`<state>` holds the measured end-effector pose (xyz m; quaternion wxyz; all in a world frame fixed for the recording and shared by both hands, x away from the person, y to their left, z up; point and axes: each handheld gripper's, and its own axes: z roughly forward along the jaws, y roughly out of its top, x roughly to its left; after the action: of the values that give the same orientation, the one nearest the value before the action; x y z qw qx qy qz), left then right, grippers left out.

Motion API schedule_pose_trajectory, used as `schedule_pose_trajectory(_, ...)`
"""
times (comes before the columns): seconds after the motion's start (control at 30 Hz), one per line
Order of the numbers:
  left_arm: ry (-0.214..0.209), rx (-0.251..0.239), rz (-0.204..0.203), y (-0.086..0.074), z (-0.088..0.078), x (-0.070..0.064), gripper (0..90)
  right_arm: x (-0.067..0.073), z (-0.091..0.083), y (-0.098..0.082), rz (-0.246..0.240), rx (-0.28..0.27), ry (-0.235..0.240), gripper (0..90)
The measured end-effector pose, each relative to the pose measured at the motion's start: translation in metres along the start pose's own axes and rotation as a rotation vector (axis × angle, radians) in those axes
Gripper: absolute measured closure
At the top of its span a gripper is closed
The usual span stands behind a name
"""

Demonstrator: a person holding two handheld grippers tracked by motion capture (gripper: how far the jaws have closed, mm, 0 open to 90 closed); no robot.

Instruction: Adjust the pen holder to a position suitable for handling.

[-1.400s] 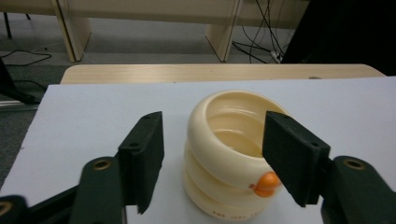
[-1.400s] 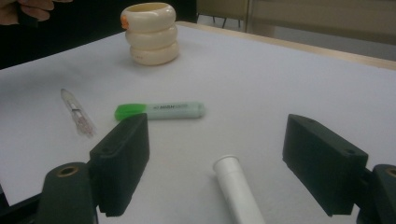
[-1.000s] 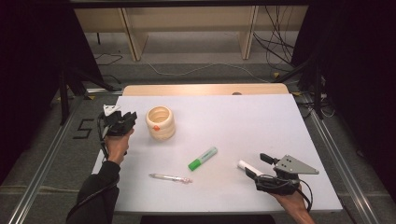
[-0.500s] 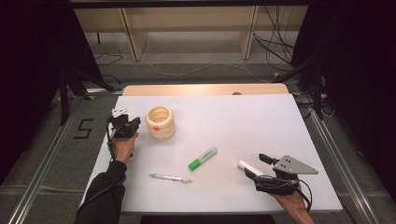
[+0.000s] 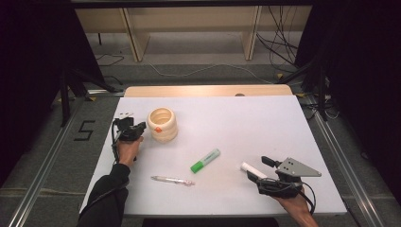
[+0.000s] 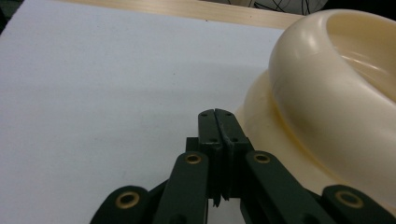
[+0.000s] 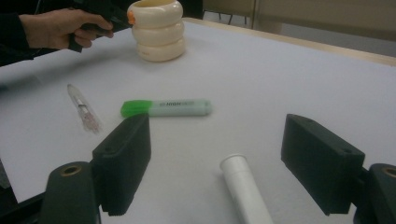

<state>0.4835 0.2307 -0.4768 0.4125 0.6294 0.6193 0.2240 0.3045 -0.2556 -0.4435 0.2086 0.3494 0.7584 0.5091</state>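
A cream ribbed holder stands upright on the white table. My left gripper rests just to its left, low over the table, with its jaws pressed together and nothing between them. In the left gripper view the shut gripper points past the holder's bulging side. My right gripper sits near the front right, open. A white tube lies on the table between its wide jaws, untouched by the pads. A green highlighter and a clear pen lie mid-table.
A wooden strip borders the table's far edge. Metal rails run along the floor on both sides, and cables lie behind the table. In the right gripper view the highlighter and pen lie ahead, and the holder stands farther off.
My left hand has sunk toward the table and drawn a little closer to the holder. The right hand and the loose objects have kept still.
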Motion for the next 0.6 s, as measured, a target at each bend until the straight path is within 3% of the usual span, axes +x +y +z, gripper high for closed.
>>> schedule_pose_trajectory(0.23,-0.015,0.047,-0.008,-0.002,0.002,-0.007,89.3,0.0,0.0,0.0,-0.003,0.004,-0.003,25.2)
schedule_pose_trajectory(0.37,-0.022,0.056,-0.031,-0.001,0.001,-0.007,89.3,0.0,0.001,0.0,-0.007,0.004,0.001,25.2)
schedule_pose_trajectory(0.6,-0.049,0.065,-0.025,-0.002,0.004,-0.016,89.2,0.001,0.002,0.0,-0.007,0.012,0.007,25.1)
